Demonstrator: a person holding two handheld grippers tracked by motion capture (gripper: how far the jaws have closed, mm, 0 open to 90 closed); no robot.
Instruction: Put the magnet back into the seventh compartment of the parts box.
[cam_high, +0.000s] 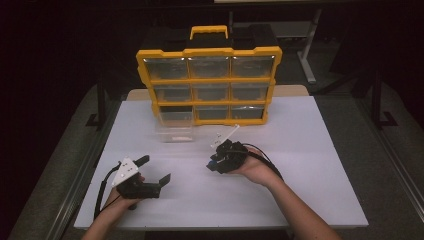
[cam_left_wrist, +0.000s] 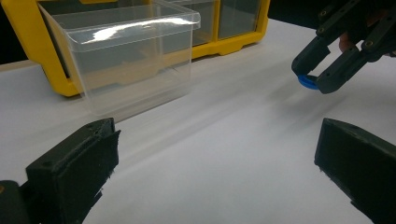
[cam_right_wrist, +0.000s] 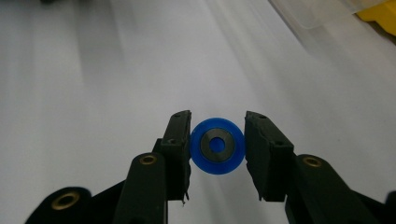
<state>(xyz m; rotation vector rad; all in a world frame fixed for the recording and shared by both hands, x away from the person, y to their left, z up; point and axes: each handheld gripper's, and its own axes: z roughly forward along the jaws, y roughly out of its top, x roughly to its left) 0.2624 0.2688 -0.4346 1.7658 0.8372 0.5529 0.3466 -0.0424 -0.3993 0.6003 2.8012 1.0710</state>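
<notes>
A small blue disc (cam_right_wrist: 217, 145) with a grey ring at its centre sits between the jaws of my right gripper (cam_right_wrist: 217, 140), which touch it on both sides, low over the white table. The left gripper view shows that right gripper (cam_left_wrist: 312, 78) pinching the blue disc (cam_left_wrist: 307, 82) at the upper right. In the high view my right gripper (cam_high: 213, 164) is at mid table. My left gripper (cam_high: 156, 169) is at the front left, open and holding nothing. A clear plastic drawer (cam_high: 174, 131) stands pulled out on the table in front of the yellow organizer (cam_high: 209, 80).
The yellow organizer has several clear drawers and a handle on top, and stands at the back of the white table (cam_high: 310, 160). Its bottom left slot is open. The clear drawer (cam_left_wrist: 130, 60) looks empty. Bare table lies between and in front of the grippers.
</notes>
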